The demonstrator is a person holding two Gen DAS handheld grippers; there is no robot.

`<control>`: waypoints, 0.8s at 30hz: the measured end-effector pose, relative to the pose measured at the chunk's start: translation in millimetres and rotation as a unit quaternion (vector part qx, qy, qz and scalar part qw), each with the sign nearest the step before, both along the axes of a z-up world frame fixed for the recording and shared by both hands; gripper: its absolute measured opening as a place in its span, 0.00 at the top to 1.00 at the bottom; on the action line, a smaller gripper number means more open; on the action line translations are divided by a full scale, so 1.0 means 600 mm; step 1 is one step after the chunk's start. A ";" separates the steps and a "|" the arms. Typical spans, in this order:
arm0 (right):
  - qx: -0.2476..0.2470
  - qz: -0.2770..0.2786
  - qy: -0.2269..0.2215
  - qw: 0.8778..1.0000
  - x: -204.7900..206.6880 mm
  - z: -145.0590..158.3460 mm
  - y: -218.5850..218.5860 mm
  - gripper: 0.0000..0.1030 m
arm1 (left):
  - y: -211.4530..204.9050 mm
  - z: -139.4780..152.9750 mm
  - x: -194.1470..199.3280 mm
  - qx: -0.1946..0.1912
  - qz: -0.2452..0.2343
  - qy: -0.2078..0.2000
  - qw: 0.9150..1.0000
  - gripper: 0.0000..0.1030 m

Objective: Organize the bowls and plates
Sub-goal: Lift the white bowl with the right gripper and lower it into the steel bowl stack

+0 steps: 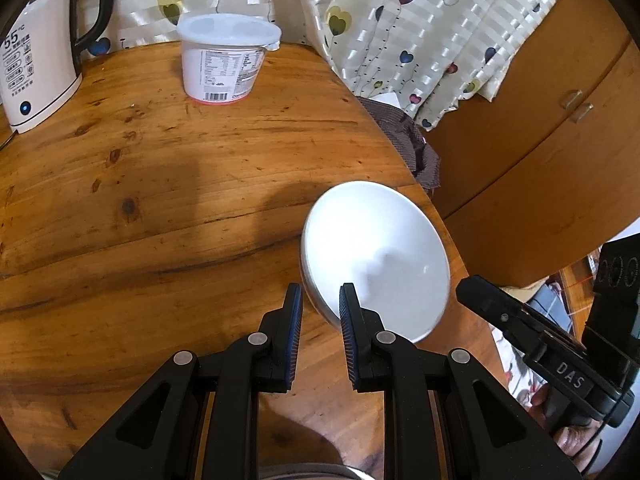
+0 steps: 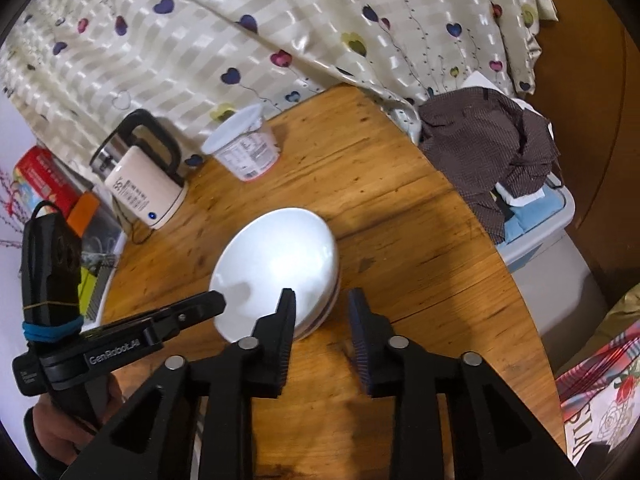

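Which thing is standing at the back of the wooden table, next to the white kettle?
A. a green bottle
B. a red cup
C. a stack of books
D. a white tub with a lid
D: a white tub with a lid stands on the far part of the wooden table, to the right of the white kettle in the left wrist view, and it is nearer the curtain than the white bowl is.

- Your bowl (image 1: 376, 256) sits on the table (image 1: 160, 184) near its right edge.
- Behind it you've got the tub (image 1: 226, 56); the kettle (image 1: 38, 64) is left of that.
- Curtain (image 1: 400, 20) hangs behind everything.
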State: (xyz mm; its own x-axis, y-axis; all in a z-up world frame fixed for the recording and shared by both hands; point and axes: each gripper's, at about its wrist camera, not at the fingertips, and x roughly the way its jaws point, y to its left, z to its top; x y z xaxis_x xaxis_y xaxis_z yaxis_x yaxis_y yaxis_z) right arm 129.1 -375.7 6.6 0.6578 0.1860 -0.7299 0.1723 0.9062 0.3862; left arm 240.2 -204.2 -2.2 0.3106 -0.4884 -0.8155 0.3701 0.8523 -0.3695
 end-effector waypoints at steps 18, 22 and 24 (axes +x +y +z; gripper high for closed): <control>-0.014 0.026 -0.004 1.000 0.009 0.014 0.028 0.83 | -0.008 0.012 -0.005 0.010 -0.005 -0.009 1.000 0.81; -0.011 0.028 -0.009 1.000 -0.001 0.027 0.035 0.83 | 0.002 0.025 -0.016 0.005 -0.003 -0.013 1.000 0.81; -0.011 0.029 -0.011 0.999 -0.006 0.032 0.040 0.83 | 0.006 0.031 -0.023 0.003 -0.002 -0.015 1.000 0.81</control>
